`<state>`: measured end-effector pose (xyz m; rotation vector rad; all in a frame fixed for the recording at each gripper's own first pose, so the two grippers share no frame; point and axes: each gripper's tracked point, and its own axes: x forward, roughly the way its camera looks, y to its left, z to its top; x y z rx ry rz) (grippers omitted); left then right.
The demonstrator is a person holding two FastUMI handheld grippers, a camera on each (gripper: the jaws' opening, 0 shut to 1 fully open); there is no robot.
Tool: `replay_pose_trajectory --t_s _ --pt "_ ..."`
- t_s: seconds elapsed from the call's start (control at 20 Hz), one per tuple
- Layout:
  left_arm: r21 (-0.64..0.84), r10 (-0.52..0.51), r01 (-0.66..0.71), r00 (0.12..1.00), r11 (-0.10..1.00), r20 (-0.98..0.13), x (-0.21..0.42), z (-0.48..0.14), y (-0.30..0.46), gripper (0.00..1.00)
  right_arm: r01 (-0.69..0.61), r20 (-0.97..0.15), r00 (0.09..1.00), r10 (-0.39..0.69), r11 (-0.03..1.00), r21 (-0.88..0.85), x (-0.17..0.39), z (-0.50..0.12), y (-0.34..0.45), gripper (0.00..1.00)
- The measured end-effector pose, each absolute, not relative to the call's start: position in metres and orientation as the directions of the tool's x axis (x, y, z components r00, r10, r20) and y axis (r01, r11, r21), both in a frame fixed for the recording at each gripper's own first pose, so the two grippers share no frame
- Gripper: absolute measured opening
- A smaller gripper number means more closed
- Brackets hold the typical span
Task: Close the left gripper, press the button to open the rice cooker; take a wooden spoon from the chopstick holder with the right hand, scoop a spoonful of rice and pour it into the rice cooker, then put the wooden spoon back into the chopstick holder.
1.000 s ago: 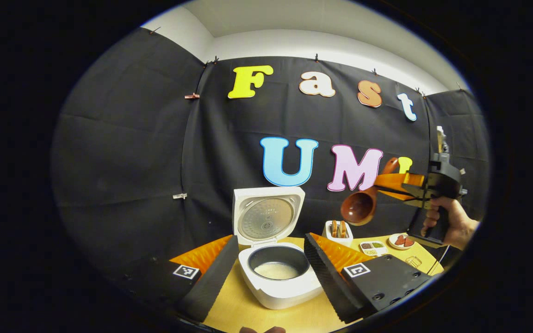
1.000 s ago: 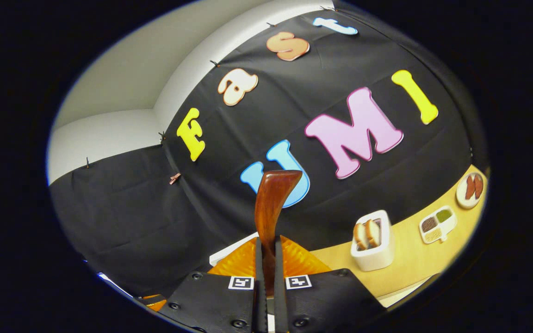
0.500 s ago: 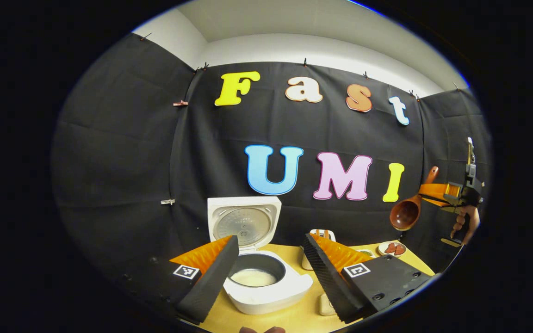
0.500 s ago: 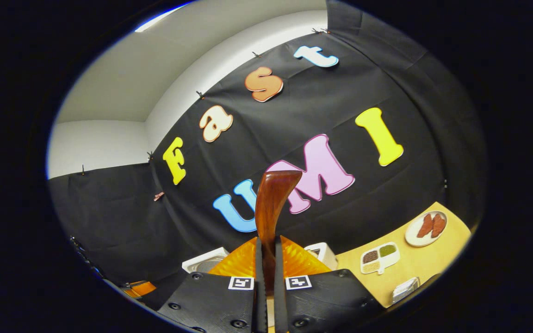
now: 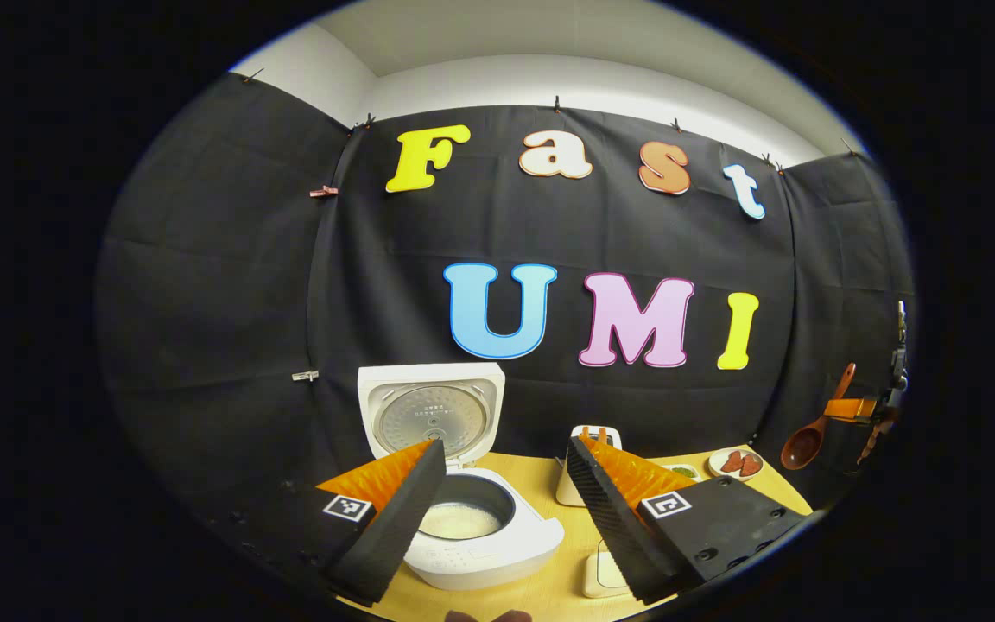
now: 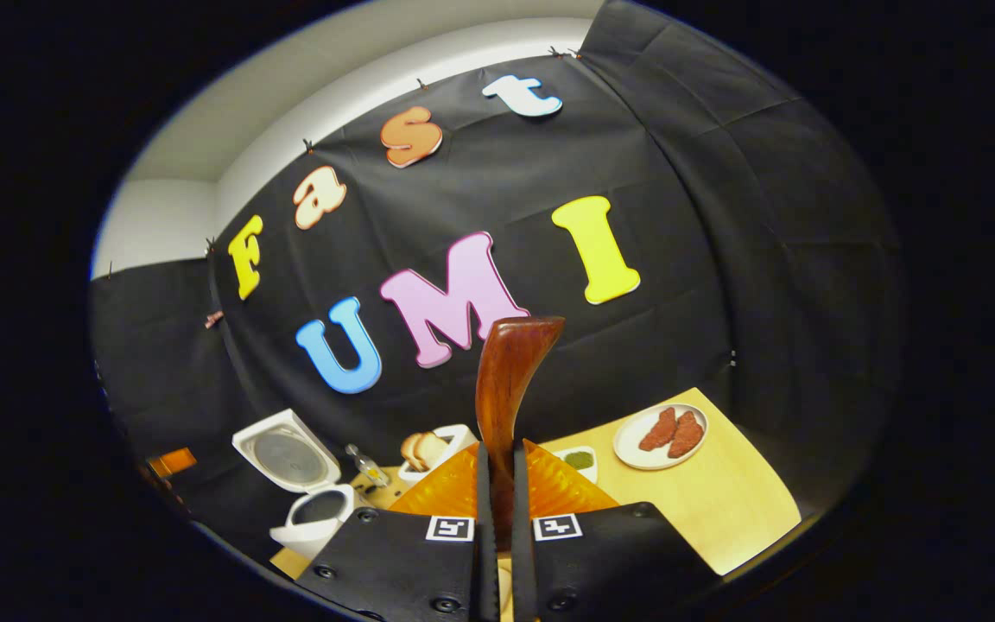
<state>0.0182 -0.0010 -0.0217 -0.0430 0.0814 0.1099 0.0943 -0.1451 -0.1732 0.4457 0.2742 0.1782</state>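
Item: wooden spoon (image 6: 508, 380), clamped by its handle between the closed fingers of our right gripper (image 6: 497, 536); in the left gripper view the same spoon (image 5: 813, 428) hangs far out past the right edge of the desk (image 5: 549, 587), bowl low, handle slanting up toward the gripper, so its long axis runs steeply tilted rather than level. Change noted: a second ago the spoon hung near the rice cooker (image 5: 463, 510), just above the white chopstick holder (image 5: 573, 484); it has since swung well off to the right and shrunk in the left gripper view — we judge the pour done, since pale rice lies in the inner pot, and only the return to the holder outstanding, though the swing carries the spoon away from it. The bowl looks empty from here. Left gripper (image 5: 497, 484): fingers spread apart, gripping nothing, hovering before the cooker, whose lid (image 5: 430, 415) stands raised at the back. Also logged on the desk in the right gripper view: plate of reddish pieces (image 6: 662, 436) near the far right corner, a small divided dish (image 6: 578, 460) beside it — neither needed
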Motion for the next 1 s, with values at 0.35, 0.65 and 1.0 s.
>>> replay_pose_trajectory --t_s 0.35,0.65,1.0 --pt "-0.014 0.145 -0.147 0.985 0.989 -0.098 0.023 -0.017 -0.013 0.98 -0.055 -0.382 0.895 0.231 0.906 0.42 0.101 -0.289 -0.149 0.1" --pt "0.0 0.196 -0.197 0.976 0.98 -0.093 0.014 -0.008 0.001 0.98 -0.017 -0.499 0.835 0.234 0.916 0.4 0.102 -0.361 -0.138 0.1" --pt "0.014 0.203 -0.203 0.976 0.979 -0.075 0.005 0.002 0.023 0.98 0.05 -0.576 0.787 0.22 0.908 0.415 0.104 -0.398 -0.13 0.15"
